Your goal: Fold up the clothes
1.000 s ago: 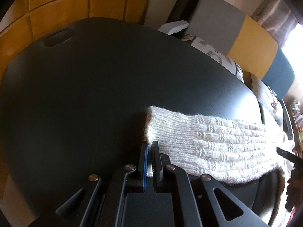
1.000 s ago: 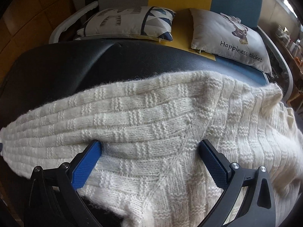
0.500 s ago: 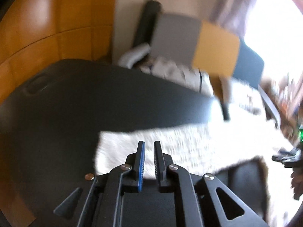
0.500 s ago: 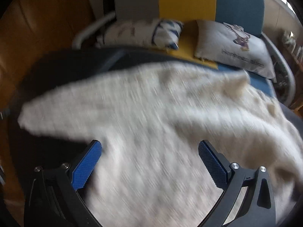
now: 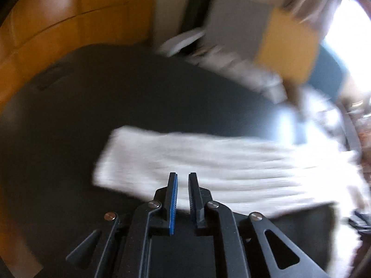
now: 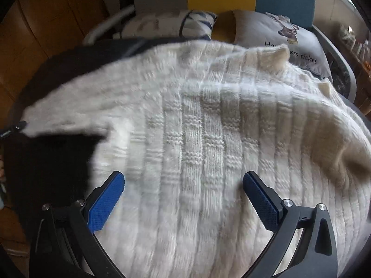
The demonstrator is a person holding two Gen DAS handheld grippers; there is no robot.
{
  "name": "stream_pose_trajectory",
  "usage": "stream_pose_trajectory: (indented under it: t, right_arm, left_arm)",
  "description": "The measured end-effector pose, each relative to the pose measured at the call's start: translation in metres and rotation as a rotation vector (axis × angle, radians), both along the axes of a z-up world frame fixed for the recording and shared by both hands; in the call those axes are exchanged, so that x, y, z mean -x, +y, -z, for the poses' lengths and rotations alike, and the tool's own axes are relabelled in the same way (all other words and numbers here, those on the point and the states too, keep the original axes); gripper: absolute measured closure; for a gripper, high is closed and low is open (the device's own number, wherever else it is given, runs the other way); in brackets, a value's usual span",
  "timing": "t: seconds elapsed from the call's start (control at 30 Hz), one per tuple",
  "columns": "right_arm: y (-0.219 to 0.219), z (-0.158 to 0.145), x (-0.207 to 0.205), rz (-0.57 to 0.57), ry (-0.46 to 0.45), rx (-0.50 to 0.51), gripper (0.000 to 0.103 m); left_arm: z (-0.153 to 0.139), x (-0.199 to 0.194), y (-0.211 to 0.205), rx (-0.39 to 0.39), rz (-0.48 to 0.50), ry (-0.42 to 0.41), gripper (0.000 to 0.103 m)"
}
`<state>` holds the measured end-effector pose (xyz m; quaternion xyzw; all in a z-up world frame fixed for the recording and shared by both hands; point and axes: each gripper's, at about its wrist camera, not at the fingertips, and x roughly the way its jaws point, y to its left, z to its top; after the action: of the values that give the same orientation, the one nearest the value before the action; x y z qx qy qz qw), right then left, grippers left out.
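I see a cream knit sweater (image 6: 197,139) spread over the black counter (image 5: 116,106); its ribs and small basket-weave blocks run toward me in the right wrist view. One sleeve (image 5: 208,164) stretches flat across the counter in the left view, cuff end toward the wood wall. A loose corner of the knit stands up at the sweater's far edge, against the grey cushion (image 6: 289,37).

My left tool (image 5: 182,185) is nearly closed, a narrow slit between its pads, and holds nothing; its tips sit over the sleeve's near edge. A second ago those tips were right at the cuff; now the cuff lies off to the left of them and the sleeve looks flatter, though the view is smeared. My right tool (image 6: 183,185) is wide open with nothing in it, hanging over the sweater's body rather than over the sleeve seam as before.

Beyond the sleeve the counter is bare up to its curved far rim. Left of the sweater's body a dark wedge of counter shows. To the right the sweater runs out of view.
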<state>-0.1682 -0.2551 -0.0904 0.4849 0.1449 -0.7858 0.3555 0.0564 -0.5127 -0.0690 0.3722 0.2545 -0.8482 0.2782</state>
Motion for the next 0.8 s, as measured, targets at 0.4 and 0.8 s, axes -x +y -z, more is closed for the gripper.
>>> stream_pose_trajectory:
  t: [0.4,0.8]
  right_arm:
    - [0.088,0.021,-0.036,-0.038,0.012,-0.121,0.0]
    - [0.107,0.03,-0.053,-0.044,0.05,-0.054,0.0]
  left_arm:
    - [0.046,0.11,0.161,-0.405,0.539,0.034,0.085]
    - [0.069,0.139,0.176,-0.483,0.423,-0.001,0.095]
